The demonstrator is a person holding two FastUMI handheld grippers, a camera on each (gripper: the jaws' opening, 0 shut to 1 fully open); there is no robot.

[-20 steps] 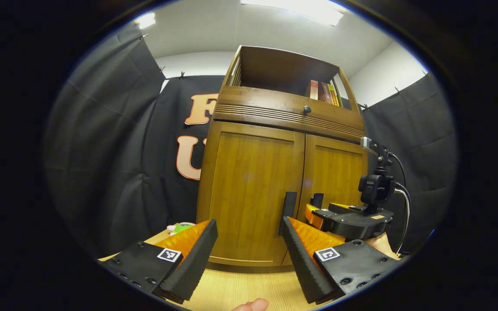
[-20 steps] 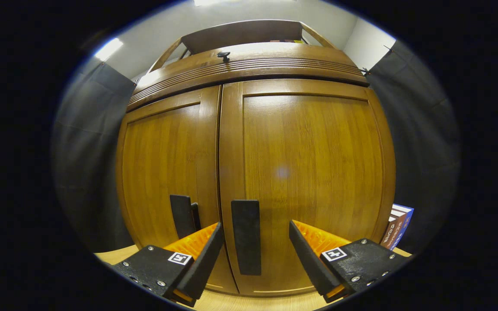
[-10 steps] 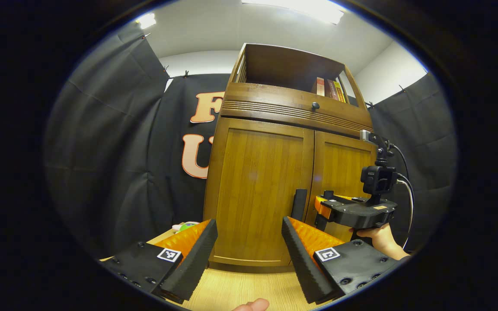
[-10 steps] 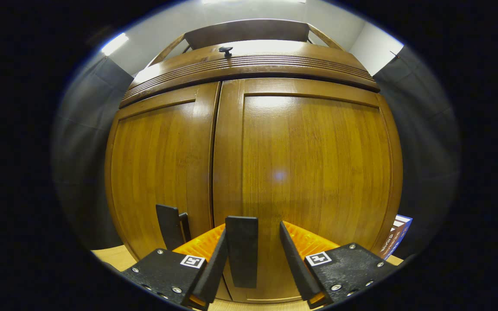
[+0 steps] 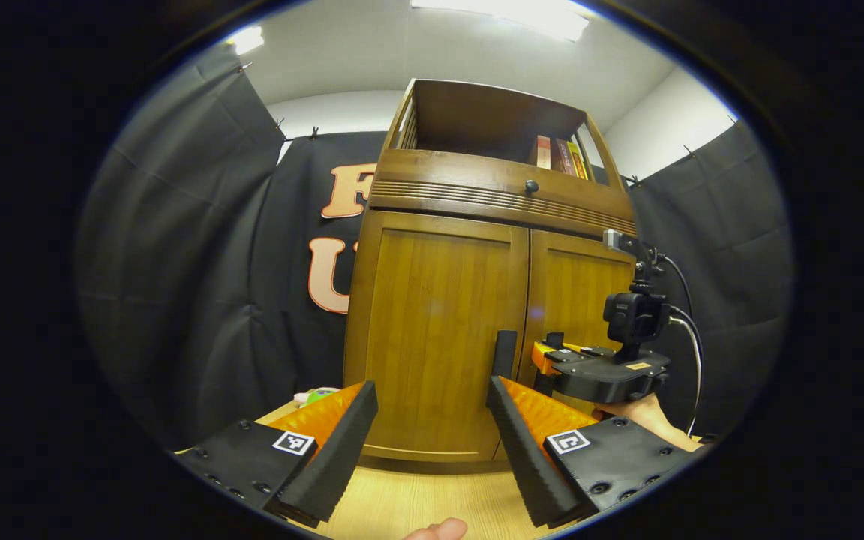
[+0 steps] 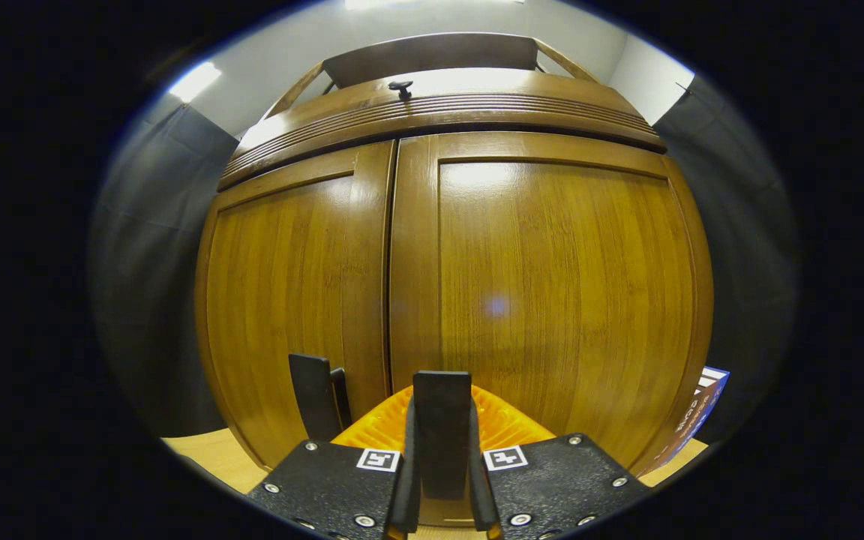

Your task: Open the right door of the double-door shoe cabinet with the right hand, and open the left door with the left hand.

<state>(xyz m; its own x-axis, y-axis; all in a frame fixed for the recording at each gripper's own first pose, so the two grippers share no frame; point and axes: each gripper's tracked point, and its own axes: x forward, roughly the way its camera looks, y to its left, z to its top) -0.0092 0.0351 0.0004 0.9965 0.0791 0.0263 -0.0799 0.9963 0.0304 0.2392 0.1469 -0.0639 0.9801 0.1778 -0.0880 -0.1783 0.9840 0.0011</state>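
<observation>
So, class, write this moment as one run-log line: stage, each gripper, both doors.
stage: grasp | right gripper: shut on right door handle | left gripper: open, short of left door handle | right door: closed | left door: closed

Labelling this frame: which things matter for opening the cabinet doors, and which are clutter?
Job:
right door
right door handle, right hand-held gripper shut on it
left door
left door handle
left hand-held gripper, open, short of the cabinet

Clutter:
books on top shelf
drawer knob
book beside cabinet
</observation>
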